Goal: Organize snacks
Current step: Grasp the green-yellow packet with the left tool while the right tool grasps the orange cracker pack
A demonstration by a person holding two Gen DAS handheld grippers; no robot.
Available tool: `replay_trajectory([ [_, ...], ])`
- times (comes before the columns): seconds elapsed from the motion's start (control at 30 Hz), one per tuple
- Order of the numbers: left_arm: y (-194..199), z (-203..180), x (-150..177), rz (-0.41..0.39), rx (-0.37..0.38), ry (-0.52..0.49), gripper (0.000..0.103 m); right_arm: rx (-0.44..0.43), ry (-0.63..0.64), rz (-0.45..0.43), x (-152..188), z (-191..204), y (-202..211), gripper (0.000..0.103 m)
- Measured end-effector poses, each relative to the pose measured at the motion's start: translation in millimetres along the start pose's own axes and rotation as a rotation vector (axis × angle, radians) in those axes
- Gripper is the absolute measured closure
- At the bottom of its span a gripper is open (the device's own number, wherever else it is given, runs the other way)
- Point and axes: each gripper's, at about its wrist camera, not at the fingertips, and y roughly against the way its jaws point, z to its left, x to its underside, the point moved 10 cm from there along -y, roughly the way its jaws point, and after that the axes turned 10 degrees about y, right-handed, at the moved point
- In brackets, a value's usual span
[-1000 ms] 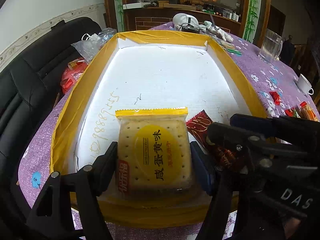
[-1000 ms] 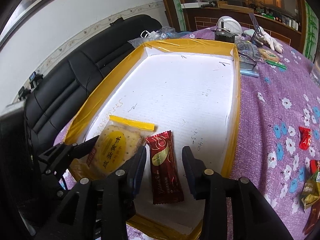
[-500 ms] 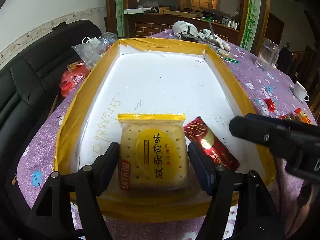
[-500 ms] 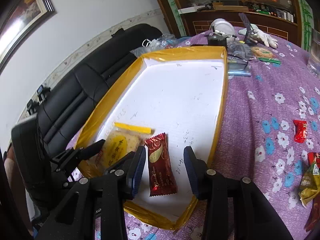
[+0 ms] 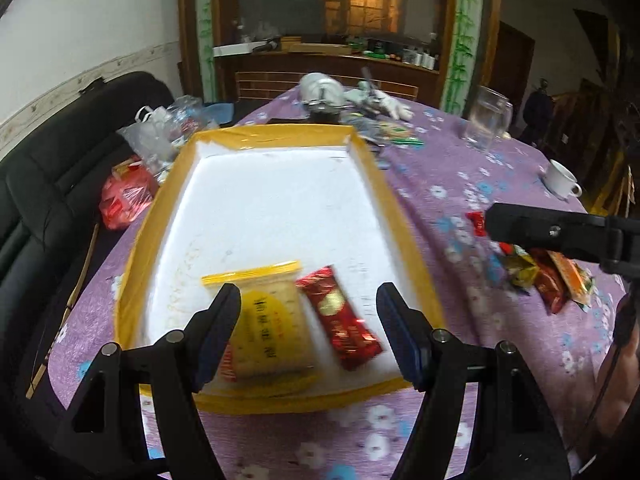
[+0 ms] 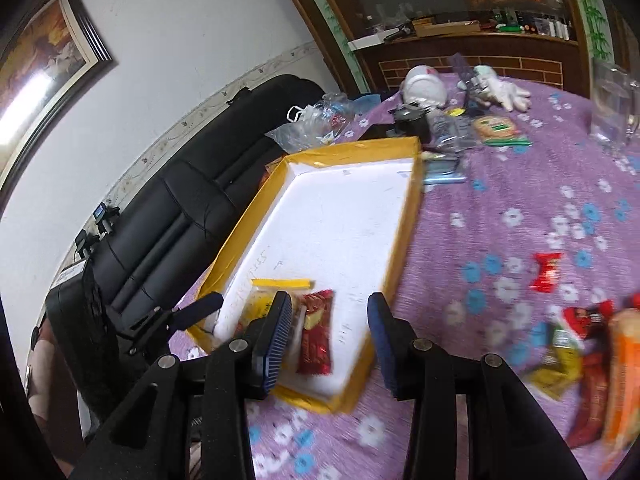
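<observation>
Left tool point(image 5: 310, 322) hanging open and empty above the tray's point(image 5: 156, 216) near end, cracker packet point(image 5: 270, 330) and red bar point(image 5: 340, 320) lying below between its fingers, right tool point(image 6: 328, 334) gaping empty beside them, loose snacks point(image 6: 576, 344) sitting on the counter point(image 6: 500, 184) rightward

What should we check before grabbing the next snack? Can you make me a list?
1. Left gripper empty and open: ok, nothing sits between its fingers.
2. Right gripper empty and open: ok.
3. Yellow cracker pack lying flat in the yellow-edged tray: ok.
4. Red bar in the tray beside the cracker pack: ok, though whether they touch is blurred.
5. More snacks waiting: ok, a pile of wrapped snacks and a small red candy lie on the purple tablecloth outside the tray.
6. Exact snack to pick from the pile: cannot tell, the picture is too blurred.
</observation>
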Motion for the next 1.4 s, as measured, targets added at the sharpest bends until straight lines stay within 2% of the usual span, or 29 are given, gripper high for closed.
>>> replay_trajectory([
  [0.2, 4.0, -50.1, 6.3, 0.021, 0.056, -0.088, 0.033, 0.079, -0.019, -0.022, 27.5, -68.1, 53.0, 0.057],
  [0.37, -1.3, -99.4, 15.9, 0.071, 0.132, -0.137, 0.031, 0.120, -0.170, -0.043, 52.8, -141.5, 88.3, 0.056],
  [0.53, -14.7, -144.5, 27.7, 0.155, 0.215, -0.158, 0.031, 0.116, -0.310, 0.066, 83.5, -195.3, 81.0, 0.053],
  [0.6, -20.2, -157.0, 30.4, 0.179, 0.233, -0.163, 0.031, 0.146, -0.336, 0.101, 90.6, -206.8, 75.0, 0.047],
  [0.8, -35.5, -172.9, 37.4, 0.241, 0.248, -0.178, 0.031, 0.147, -0.319, 0.119, 94.4, -207.0, 67.7, 0.034],
  [0.9, -41.0, -177.2, 37.7, 0.262, 0.252, -0.179, 0.031, 0.156, -0.306, 0.147, 98.4, -201.9, 59.1, 0.033],
  [1.0, -44.1, -183.5, 36.3, 0.268, 0.258, -0.187, 0.031, 0.188, -0.276, 0.154, 99.5, -198.9, 55.8, 0.034],
  [1.03, -45.1, -185.8, 35.6, 0.270, 0.259, -0.190, 0.031, 0.196, -0.274, 0.151, 100.8, -199.6, 57.9, 0.037],
  [1.07, -46.2, -189.5, 35.3, 0.272, 0.263, -0.193, 0.031, 0.202, -0.271, 0.152, 100.7, -199.9, 58.2, 0.044],
  [1.23, -52.7, -210.5, 37.1, 0.296, 0.287, -0.226, 0.031, 0.185, -0.306, 0.138, 99.6, -203.1, 60.8, 0.045],
  [1.4, -71.2, -221.5, 42.0, 0.316, 0.276, -0.246, 0.032, 0.187, -0.318, 0.085, 91.9, -204.0, 74.8, 0.045],
])
